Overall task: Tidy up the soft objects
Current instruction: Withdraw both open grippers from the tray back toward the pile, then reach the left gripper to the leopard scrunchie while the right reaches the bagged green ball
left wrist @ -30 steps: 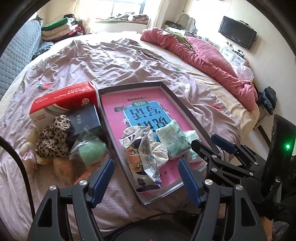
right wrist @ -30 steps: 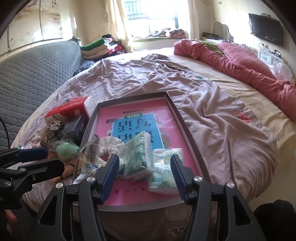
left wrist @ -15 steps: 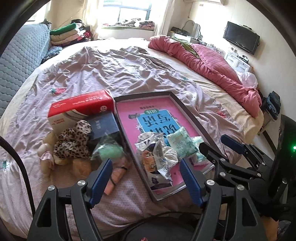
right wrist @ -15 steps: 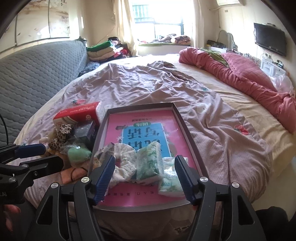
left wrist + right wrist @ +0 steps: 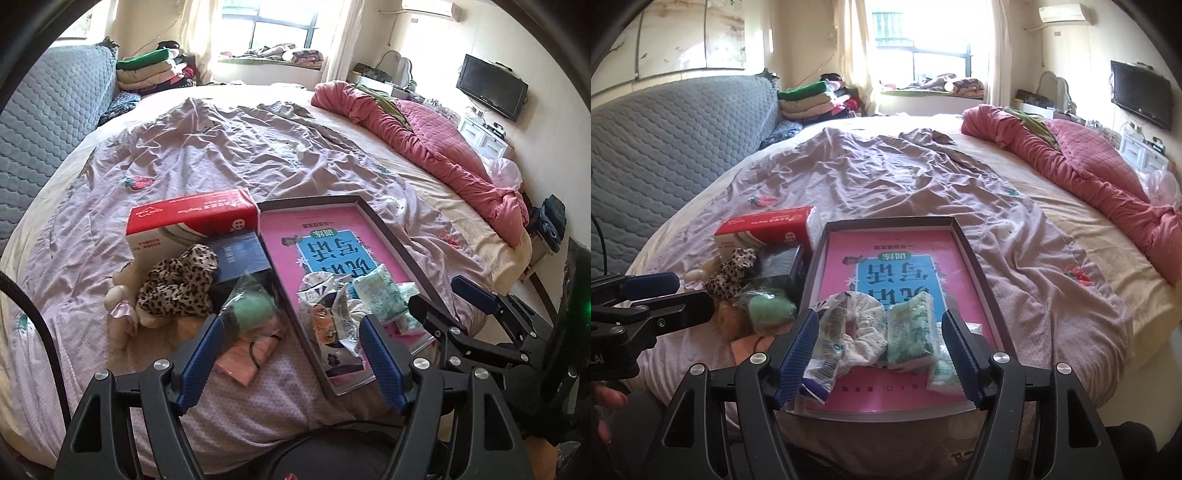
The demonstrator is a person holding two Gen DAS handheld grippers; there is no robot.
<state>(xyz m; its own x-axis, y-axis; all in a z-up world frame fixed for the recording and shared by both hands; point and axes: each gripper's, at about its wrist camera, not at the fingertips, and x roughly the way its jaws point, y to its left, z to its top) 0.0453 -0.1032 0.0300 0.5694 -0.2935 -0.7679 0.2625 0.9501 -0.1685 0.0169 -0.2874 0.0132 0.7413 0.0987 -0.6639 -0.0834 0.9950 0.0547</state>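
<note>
A grey-rimmed tray (image 5: 386, 229) (image 5: 975, 258) with a pink printed bottom lies on the bed. In it lie a white scrunchie (image 5: 864, 325), green tissue packs (image 5: 910, 332) (image 5: 376, 295) and a crumpled wrapper (image 5: 332, 325) (image 5: 827, 339). Left of the tray lie a leopard scrunchie (image 5: 177, 284) (image 5: 729, 273), a bagged green ball (image 5: 253, 308) (image 5: 772, 306), a pink pad (image 5: 247, 354) and a small plush toy (image 5: 118, 306). My left gripper (image 5: 291, 362) is open and empty above the bed's near edge. My right gripper (image 5: 879, 358) is open and empty over the tray's near end.
A red and white tissue box (image 5: 192, 225) (image 5: 768, 229) and a dark blue box (image 5: 240, 258) sit beside the tray. A rumpled pink quilt (image 5: 424, 147) lies at the right. A grey padded headboard (image 5: 665, 147) stands at the left. Folded clothes (image 5: 155, 70) are stacked at the back.
Both grippers have drawn back and up from the tray, so more of the bed and room shows. Both have stayed open and empty. The objects have not moved.
</note>
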